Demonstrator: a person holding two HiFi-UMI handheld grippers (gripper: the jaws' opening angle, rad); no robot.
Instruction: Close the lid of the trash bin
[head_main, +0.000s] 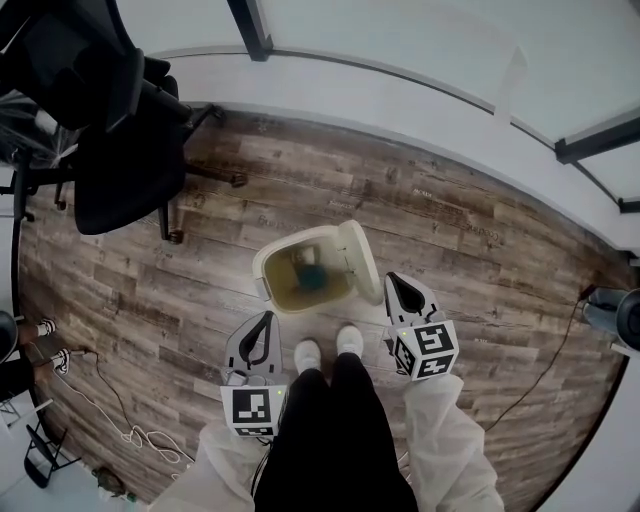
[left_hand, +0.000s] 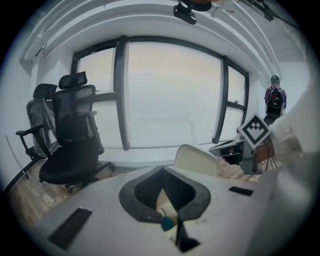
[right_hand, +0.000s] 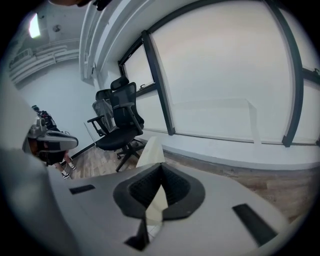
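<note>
A cream trash bin (head_main: 290, 275) stands on the wood floor just ahead of my feet, its lid (head_main: 358, 260) raised upright on the right side. Some rubbish, one teal piece (head_main: 313, 277), lies inside. My left gripper (head_main: 269, 318) hangs shut and empty just near-left of the bin. My right gripper (head_main: 391, 280) is shut and empty too, close beside the raised lid on its right. In the left gripper view the lid (left_hand: 196, 160) rises beyond the closed jaws (left_hand: 162, 169). The right gripper view shows the lid (right_hand: 150, 152) edge-on past its closed tips (right_hand: 161, 165).
A black office chair (head_main: 120, 150) stands at the back left, with a second one beside it in the left gripper view (left_hand: 42, 115). White cables (head_main: 110, 420) trail on the floor at the near left. A window wall with a white sill (head_main: 420, 90) runs behind the bin.
</note>
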